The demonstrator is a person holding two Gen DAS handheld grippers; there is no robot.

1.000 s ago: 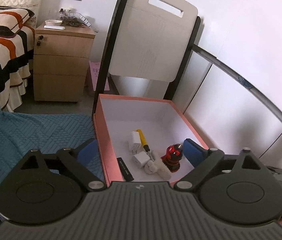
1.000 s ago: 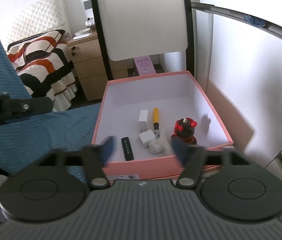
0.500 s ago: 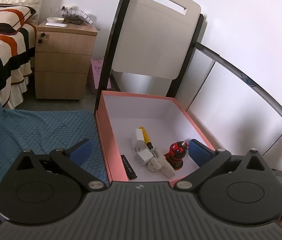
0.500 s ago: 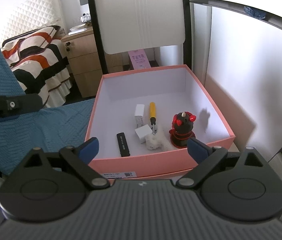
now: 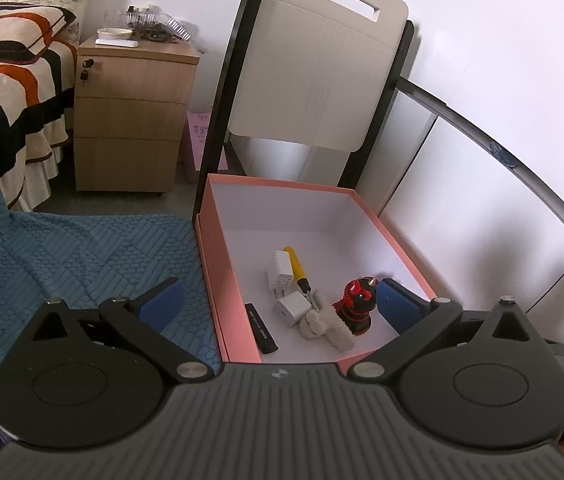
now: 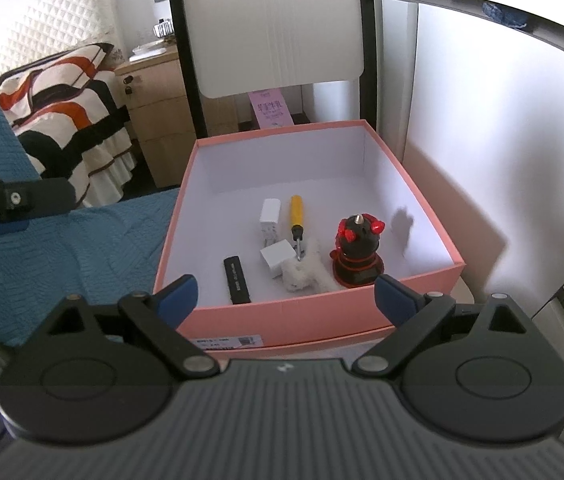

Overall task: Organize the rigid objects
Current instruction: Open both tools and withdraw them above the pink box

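A pink box point(image 5: 395, 236) point(image 6: 174, 220) with a white inside stands beside the blue cover. In it lie two white chargers point(image 5: 282, 272) point(image 6: 270, 216), a yellow-handled screwdriver point(image 5: 297, 266) point(image 6: 296, 210), a black stick point(image 5: 261, 326) point(image 6: 236, 280), a white fluffy piece point(image 5: 325, 326) point(image 6: 301, 270) and a red and black figure point(image 5: 357, 306) point(image 6: 357, 248), standing upright. My left gripper point(image 5: 278, 302) hangs open over the box's near left corner, holding nothing. My right gripper point(image 6: 285, 292) is open in front of the box's near wall, also holding nothing.
A blue textured cover point(image 5: 62, 272) point(image 6: 62, 248) lies left of the box. A white chair back with a black frame point(image 5: 313, 72) point(image 6: 274, 24) rises behind it. A wooden drawer cabinet point(image 5: 130, 116) and a striped bed point(image 5: 14, 92) stand at the back left. A white wall panel point(image 5: 481, 200) runs along the right.
The left gripper's jaws spread a little wider. The right gripper went from blurred motion to steady and now sits slightly nearer the box. The things in the box kept their places.
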